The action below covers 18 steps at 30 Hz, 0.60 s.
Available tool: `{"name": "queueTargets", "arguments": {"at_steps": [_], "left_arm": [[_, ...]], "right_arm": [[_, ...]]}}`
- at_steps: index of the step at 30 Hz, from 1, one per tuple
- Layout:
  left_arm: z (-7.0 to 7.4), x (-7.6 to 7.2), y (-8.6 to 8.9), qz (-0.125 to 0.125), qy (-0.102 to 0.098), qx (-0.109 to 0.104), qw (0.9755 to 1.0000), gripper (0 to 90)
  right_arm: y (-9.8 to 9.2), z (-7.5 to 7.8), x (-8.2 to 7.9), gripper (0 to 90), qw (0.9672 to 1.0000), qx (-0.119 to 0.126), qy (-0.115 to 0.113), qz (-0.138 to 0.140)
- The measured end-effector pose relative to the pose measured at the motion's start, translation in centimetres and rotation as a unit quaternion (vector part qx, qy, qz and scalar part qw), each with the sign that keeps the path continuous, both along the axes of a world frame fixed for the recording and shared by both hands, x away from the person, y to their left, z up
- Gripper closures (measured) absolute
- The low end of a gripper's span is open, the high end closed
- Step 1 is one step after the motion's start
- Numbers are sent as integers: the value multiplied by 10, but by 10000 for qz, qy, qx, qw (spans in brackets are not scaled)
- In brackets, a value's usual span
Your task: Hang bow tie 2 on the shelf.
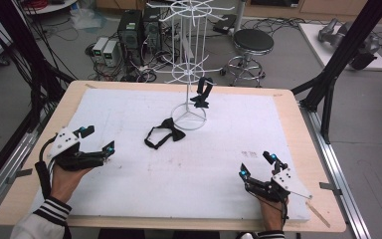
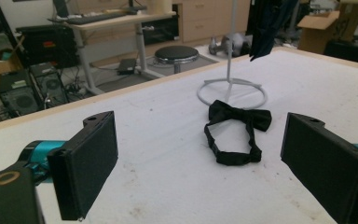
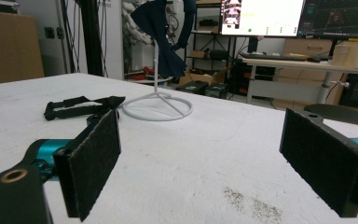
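Left gripper view: my left gripper gapes wide, empty, facing the bow tie lying flat on the table beside the rack; grabbing only its thin strap could let it slip.

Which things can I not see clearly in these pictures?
- Hanging bow tie: left gripper view, top cut off by the frame edge.
- Rack top: high view, cropped at the upper edge.
- Lying bow tie: right gripper view, partly behind the tool's pad.
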<state>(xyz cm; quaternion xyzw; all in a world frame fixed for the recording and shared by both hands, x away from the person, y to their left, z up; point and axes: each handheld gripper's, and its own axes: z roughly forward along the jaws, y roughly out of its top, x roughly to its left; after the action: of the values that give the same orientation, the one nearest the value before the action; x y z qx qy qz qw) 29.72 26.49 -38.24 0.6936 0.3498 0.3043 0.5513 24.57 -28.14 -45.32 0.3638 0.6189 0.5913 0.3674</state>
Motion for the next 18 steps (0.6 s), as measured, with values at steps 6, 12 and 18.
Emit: {"name": "queueTargets", "arguments": {"at_steps": [6,12,18], "left_arm": [[10,17,-16,-243,237,161,9993,113],[19,29,-32,-415,371,369,9978,113],[23,39,-45,-500,466,530,9962,113]], "right_arm": [[0,-1,0,118,10000,65,-38,-42],[-2,-1,-1,118,9998,181,-35,-52],[-3,-2,-1,118,9998,198,-66,-72]]}}
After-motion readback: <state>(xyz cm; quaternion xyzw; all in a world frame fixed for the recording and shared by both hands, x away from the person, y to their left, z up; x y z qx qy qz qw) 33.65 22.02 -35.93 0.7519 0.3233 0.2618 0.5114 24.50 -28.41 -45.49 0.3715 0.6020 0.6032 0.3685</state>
